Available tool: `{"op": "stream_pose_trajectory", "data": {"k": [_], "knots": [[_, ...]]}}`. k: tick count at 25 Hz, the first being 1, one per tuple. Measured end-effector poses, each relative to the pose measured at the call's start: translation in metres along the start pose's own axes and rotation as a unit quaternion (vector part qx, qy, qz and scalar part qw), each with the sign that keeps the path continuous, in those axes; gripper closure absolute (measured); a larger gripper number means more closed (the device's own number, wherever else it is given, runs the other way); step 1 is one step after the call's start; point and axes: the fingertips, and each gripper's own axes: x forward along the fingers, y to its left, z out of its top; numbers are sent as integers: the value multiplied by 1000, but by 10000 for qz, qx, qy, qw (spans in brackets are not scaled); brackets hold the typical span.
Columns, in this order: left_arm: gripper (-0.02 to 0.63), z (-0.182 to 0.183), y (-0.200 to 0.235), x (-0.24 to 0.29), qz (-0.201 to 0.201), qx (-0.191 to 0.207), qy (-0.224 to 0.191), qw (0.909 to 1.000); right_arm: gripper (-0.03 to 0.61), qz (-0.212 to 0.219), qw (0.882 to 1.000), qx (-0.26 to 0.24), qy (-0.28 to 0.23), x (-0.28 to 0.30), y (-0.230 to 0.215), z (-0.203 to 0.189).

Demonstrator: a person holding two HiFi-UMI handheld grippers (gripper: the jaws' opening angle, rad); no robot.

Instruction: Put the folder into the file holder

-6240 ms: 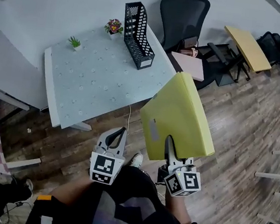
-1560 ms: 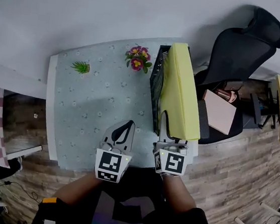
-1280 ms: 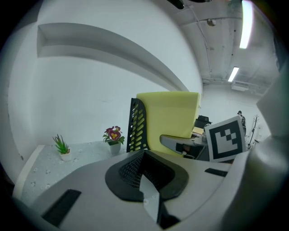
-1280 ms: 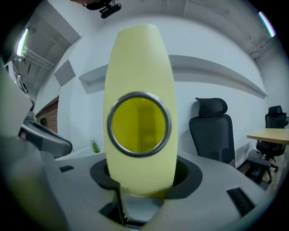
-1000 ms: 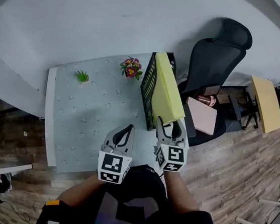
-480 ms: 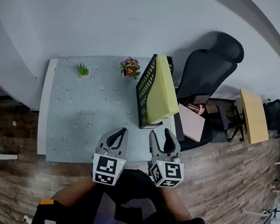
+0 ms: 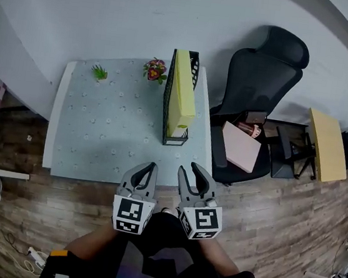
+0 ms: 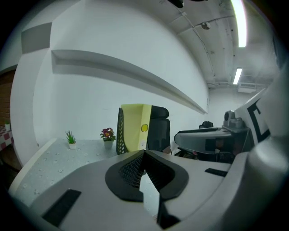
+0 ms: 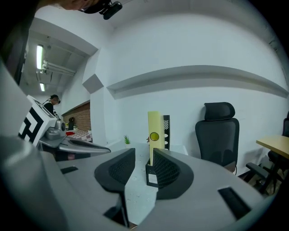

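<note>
The right claw (image 7: 189, 168) stands part-spread with nothing between its jaws, which have just been closing. Through the gap, the right gripper view shows only the far-off folder. The left claw (image 7: 152, 166) is pressed together at the tips and empty. Both hang side by side over the wood floor (image 7: 262, 240), just short of the desk's near edge.

A second and a half ago the right claw pinched the folder's near end as it sat in the holder. A second ago its jaws stood wide at that end. Now both claws are drawn back off the desk, well apart from the holder. Six seconds ago the folder was in the air in the right claw and the holder stood empty.

The yellow folder (image 7: 183, 98) stands alone on its edge in the black mesh holder (image 7: 167, 103), upright. Its narrow spine, with a round ring hole, faces the claws, and its broad faces look left and right. From above, its length runs from the desk's near side toward the wall, and its top rises above the holder's front.

The holder sits toward the right side of the pale, flower-patterned desk (image 7: 112, 128). A flower pot (image 7: 154, 71) is just beside the holder's far end, and a small green plant (image 7: 98, 72) stands further left. A white wall (image 7: 145, 18) backs the desk. To its right stands a black chair (image 7: 256, 82) with a pink pad (image 7: 241, 146) on the seat, and further right a yellow-topped table (image 7: 324, 144).
</note>
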Motion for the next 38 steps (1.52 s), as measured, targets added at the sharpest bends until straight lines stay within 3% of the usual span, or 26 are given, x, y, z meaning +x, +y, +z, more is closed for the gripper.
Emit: {"op": "stream_pose_trajectory", "data": {"k": [8, 14, 24, 38], "knots": [[609, -20, -60, -37, 619, -1, 13, 9981, 505, 538, 9985, 80, -108, -61, -17, -20], [609, -30, -78, -59, 920, -75, -38, 9957, 539, 921, 9957, -57, -115, -88, -8, -26], [609, -44, -86, -75, 1090, -140, -105, 9939, 563, 1339, 9905, -315, -52, -102, 17, -38], [609, -41, -91, -69, 1005, -104, -130, 9948, 563, 1257, 9918, -216, -50, -102, 8, -38]]}}
